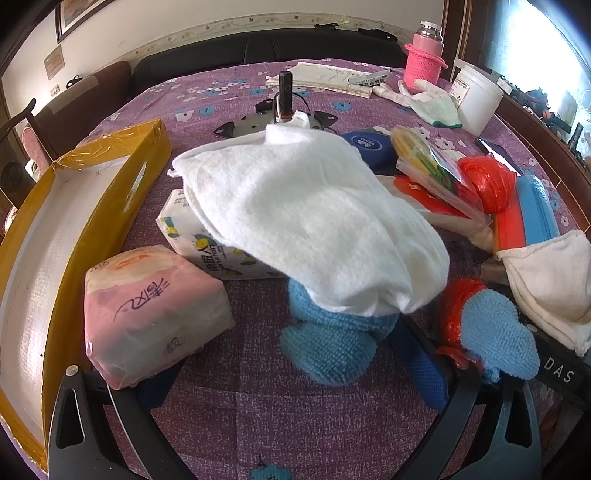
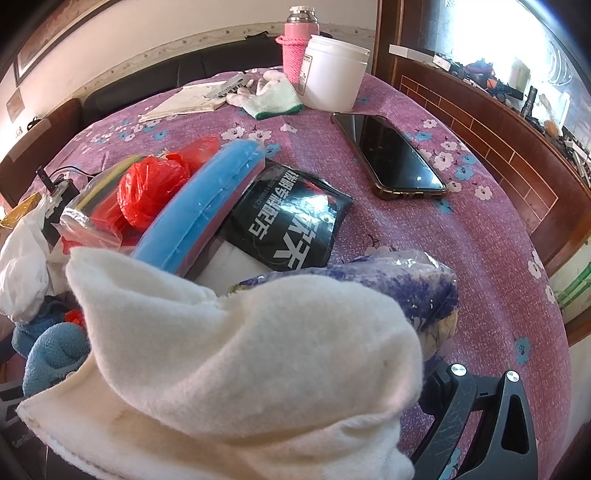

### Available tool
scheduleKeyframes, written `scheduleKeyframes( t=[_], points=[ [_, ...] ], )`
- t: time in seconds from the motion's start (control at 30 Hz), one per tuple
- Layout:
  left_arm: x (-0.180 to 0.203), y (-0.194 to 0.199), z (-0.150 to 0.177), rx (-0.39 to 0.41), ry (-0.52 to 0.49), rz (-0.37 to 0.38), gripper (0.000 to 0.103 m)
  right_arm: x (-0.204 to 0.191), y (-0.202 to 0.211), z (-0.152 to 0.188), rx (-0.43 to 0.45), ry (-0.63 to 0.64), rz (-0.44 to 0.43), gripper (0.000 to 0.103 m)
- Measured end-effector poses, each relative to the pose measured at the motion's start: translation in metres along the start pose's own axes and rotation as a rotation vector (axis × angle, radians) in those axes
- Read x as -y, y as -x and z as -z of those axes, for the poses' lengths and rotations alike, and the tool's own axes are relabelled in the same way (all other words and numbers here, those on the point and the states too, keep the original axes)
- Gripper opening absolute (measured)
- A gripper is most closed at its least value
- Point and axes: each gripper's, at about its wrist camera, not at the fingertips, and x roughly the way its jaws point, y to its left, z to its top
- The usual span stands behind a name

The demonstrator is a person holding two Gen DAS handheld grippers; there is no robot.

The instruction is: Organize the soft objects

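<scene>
The bench has a purple cloth with small white and blue flowers on it. Behind it stands a dark sofa against a pale wall. A thin strip with a flower pattern runs along the wall just above the sofa. A framed picture hangs high on the left, and a smaller sign hangs below it. On the right, very bright light comes in through a window. A brown wooden ledge runs under the window, with many small things on it, too small to tell.
</scene>
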Motion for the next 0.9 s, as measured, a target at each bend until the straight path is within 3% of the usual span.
scheduleKeyframes(
  t=[0.23, 0.33, 0.43, 0.57, 0.73, 0.83, 0.9],
  points=[
    [0.006, 0.003, 0.004, 0.021, -0.009, -0.052, 0.103, -0.002, 0.008, 0.012, 0.003, 0.032, -0.008, 0.102],
    [0.001, 0.004, 0.003, -0.028, -0.003, -0.006, 0.103, -0.003, 0.018, 0.016, -0.011, 0.122, 0.011, 0.102],
    [-0.001, 0.016, 0.008, -0.061, -0.024, 0.034, 0.103, 0.011, 0.035, 0.028, 0.016, 0.119, 0.001, 0.102],
    [-0.007, 0.059, 0.022, 0.036, -0.075, 0.119, 0.103, 0.044, 0.066, 0.041, 0.058, 0.083, -0.036, 0.102],
    [-0.035, 0.099, 0.022, 0.121, -0.064, 0.199, 0.103, 0.052, 0.089, 0.023, 0.102, 0.088, -0.037, 0.102],
    [-0.072, 0.130, 0.022, 0.237, 0.012, 0.222, 0.103, 0.050, 0.124, 0.008, 0.227, 0.064, -0.130, 0.102],
    [-0.094, 0.145, 0.022, 0.296, 0.060, 0.213, 0.103, 0.051, 0.147, 0.004, 0.325, 0.006, -0.331, 0.102]
  ],
)
